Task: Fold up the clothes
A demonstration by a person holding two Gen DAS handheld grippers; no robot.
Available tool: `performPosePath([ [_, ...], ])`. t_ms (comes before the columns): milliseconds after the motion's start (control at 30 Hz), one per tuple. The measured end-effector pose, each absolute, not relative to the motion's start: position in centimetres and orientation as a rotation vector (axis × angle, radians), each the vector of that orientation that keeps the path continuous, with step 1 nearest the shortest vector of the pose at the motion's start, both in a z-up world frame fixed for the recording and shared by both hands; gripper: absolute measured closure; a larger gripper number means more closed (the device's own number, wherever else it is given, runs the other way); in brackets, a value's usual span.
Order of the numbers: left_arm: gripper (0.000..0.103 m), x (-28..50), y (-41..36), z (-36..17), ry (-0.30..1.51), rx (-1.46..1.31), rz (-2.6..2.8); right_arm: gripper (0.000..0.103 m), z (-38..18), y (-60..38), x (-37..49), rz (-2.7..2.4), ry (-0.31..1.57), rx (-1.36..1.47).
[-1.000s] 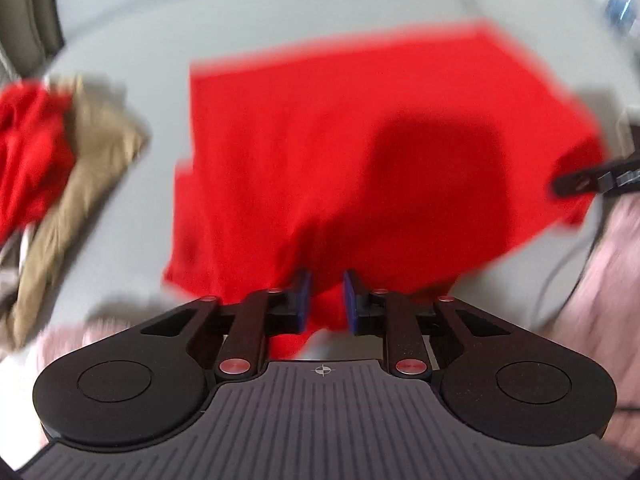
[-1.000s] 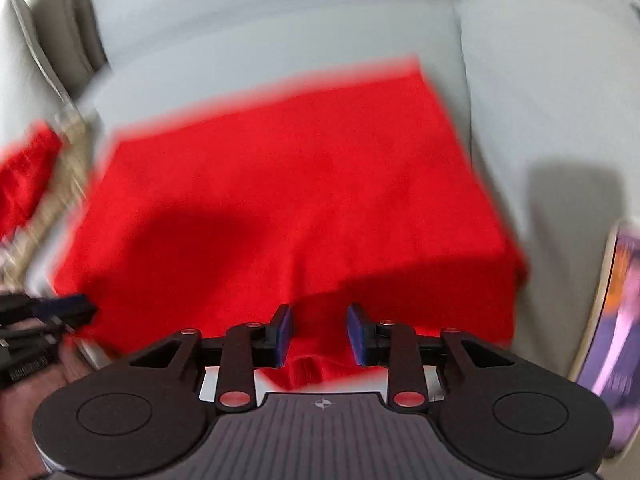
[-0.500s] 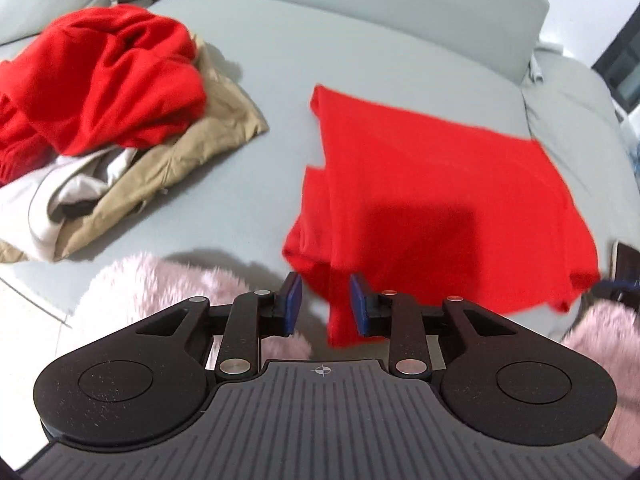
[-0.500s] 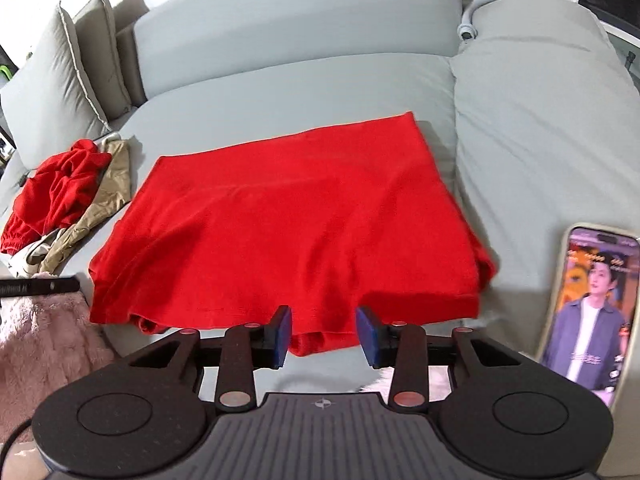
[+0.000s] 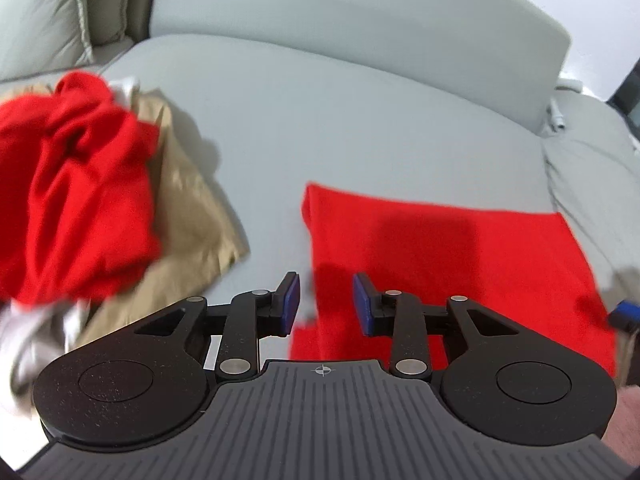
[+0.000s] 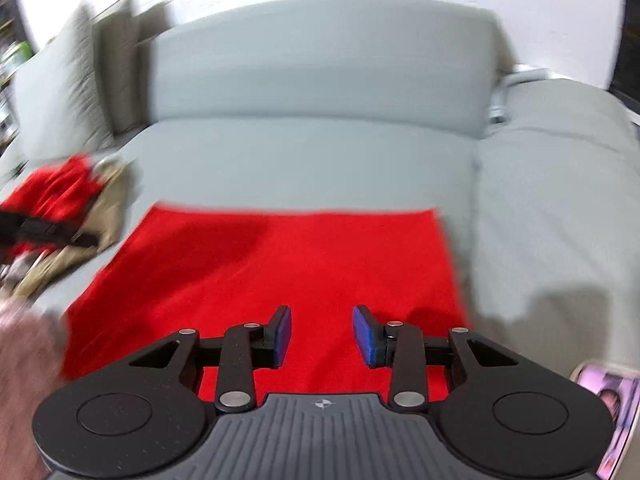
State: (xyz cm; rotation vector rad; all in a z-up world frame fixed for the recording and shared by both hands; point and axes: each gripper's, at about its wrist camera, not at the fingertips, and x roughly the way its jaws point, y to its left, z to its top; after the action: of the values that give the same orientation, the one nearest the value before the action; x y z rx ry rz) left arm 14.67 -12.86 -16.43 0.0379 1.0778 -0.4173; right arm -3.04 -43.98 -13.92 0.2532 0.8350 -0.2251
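Left wrist view: both grippers, left [image 5: 326,300] and right [image 6: 322,334], have just opened off the shirt [image 5: 452,264], jaws part-open and empty, leaving it folded flat on the sofa [image 5: 360,120], so this fold looks done.

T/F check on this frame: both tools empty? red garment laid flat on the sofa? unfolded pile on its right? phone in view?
1. Both tools hold cloth. False: the left tool and the right tool are open and empty, their jaws having just been opening.
2. The folded red garment lies flat on the grey sofa. True.
3. The crumpled pile sits to the right of the garment. False: it is on the left, red cloth over tan.
4. A phone shows at the lower right of the right wrist view. True.
5. The pile touches the folded garment. False: bare sofa lies between them.
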Motion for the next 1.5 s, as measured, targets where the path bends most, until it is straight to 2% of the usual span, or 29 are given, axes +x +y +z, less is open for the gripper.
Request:
performPosePath([
  [233,0.061,19.8,-16.2,-20.2,1.108,0.114,-0.410,0.061,-17.3,-52.3,3.7,-0.335,0.858,0.427],
  [400,0.061,21.3,-17.4,-22.5,1.119,0.141,-0.421,0.061,-20.3,-55.0,7.2,-0.343,0.913,0.469],
  [467,0.067,21.5,-17.7,-23.2,1.124,0.141,-0.456,0.061,-21.4,-55.3,8.2,-0.326,0.937,0.464],
  [500,0.086,21.5,-17.8,-23.4,1.121,0.144,-0.470,0.061,-22.1,-55.3,8.7,-0.305,0.943,0.469],
  [533,0.095,21.5,-17.9,-23.4,1.113,0.150,-0.479,0.069,-22.6,-55.3,9.2,-0.277,0.949,0.477],
  [567,0.096,21.3,-18.2,-23.4,1.095,0.168,-0.480,0.079,-22.8,-55.2,9.4,-0.262,0.950,0.469],
  [600,0.097,21.2,-18.4,-23.2,1.073,0.185,-0.475,0.096,-22.9,-55.1,9.7,-0.255,0.948,0.452],
  [767,0.098,22.5,-19.1,-21.9,1.005,0.199,-0.469,0.097,-22.0,-55.8,9.6,-0.307,0.828,0.480],
  [867,0.093,23.9,-20.1,-23.7,1.064,0.270,-0.456,0.096,-23.1,-55.9,10.2,-0.341,0.878,0.451],
  [900,0.080,24.0,-20.2,-24.3,1.090,0.290,-0.432,0.092,-23.5,-55.9,10.3,-0.352,0.912,0.454],
  [933,0.070,23.9,-20.1,-24.5,1.096,0.297,-0.408,0.082,-23.6,-56.1,10.4,-0.365,0.928,0.462],
  [1000,0.057,23.3,-19.5,-23.9,1.084,0.303,-0.363,0.062,-22.7,-56.4,10.1,-0.395,0.935,0.486],
  [1100,0.055,21.8,-17.8,-21.7,1.038,0.307,-0.310,0.060,-20.2,-56.5,8.6,-0.382,0.901,0.467],
  [1200,0.067,18.4,-17.3,-18.9,0.914,0.333,-0.275,0.060,-17.4,-54.9,6.5,-0.321,0.861,0.414],
  [1233,0.072,17.2,-17.7,-18.2,0.876,0.343,-0.308,0.065,-17.1,-53.6,6.0,-0.264,0.875,0.403],
  [1333,0.077,12.9,-21.7,-18.1,0.813,0.461,-0.522,0.082,-18.3,-49.0,5.7,-0.124,0.974,0.253],
  [1367,0.077,12.0,-23.0,-18.8,0.810,0.528,-0.553,0.084,-18.9,-47.6,5.6,-0.101,0.999,0.184],
  [1433,0.086,11.4,-23.9,-21.3,0.894,0.644,-0.490,0.083,-20.8,-45.2,4.9,-0.108,1.060,-0.028],
  [1500,0.085,12.1,-22.0,-22.6,0.994,0.590,-0.399,0.083,-21.1,-45.8,3.0,-0.183,1.072,-0.086],
])
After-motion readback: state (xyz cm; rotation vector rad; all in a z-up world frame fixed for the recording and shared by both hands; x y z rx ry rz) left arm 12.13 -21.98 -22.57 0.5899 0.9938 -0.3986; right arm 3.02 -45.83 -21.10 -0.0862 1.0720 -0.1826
